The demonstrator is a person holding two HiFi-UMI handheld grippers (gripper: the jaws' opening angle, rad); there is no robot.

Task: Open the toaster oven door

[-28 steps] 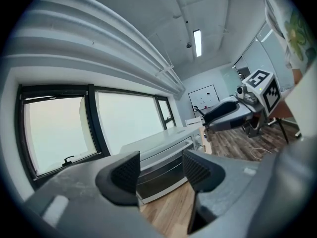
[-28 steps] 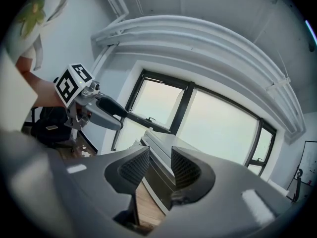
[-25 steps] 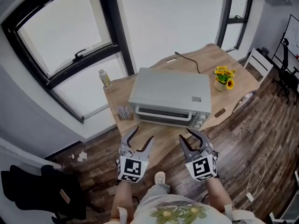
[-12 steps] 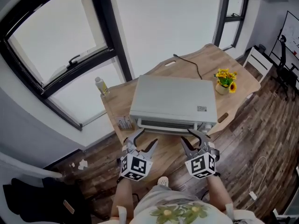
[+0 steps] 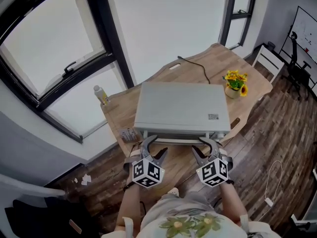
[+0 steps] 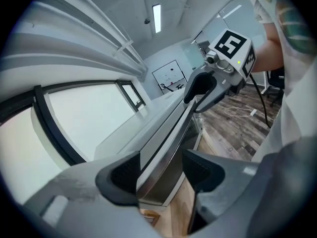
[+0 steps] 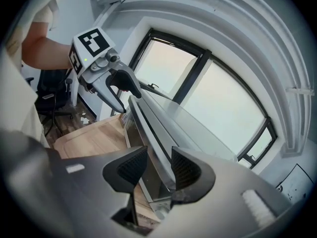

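In the head view the toaster oven (image 5: 182, 108) sat on the table (image 5: 223, 58), with flowers (image 5: 236, 81) and a bottle (image 5: 101, 94) off to its sides. The left gripper (image 5: 152, 144) and right gripper (image 5: 204, 145) were at its front. In the left gripper view the jaws stood wide apart around the door handle (image 6: 158, 157). In the right gripper view the jaws had just been opening, with the handle loose between them.

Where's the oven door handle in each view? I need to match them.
Head view: handle along the oven's front edge, just below centre.
Left gripper view: handle runs diagonally, bottom centre to upper right.
Right gripper view: handle runs diagonally, bottom centre to upper left.
Shared landmark: the oven's flat grey top.
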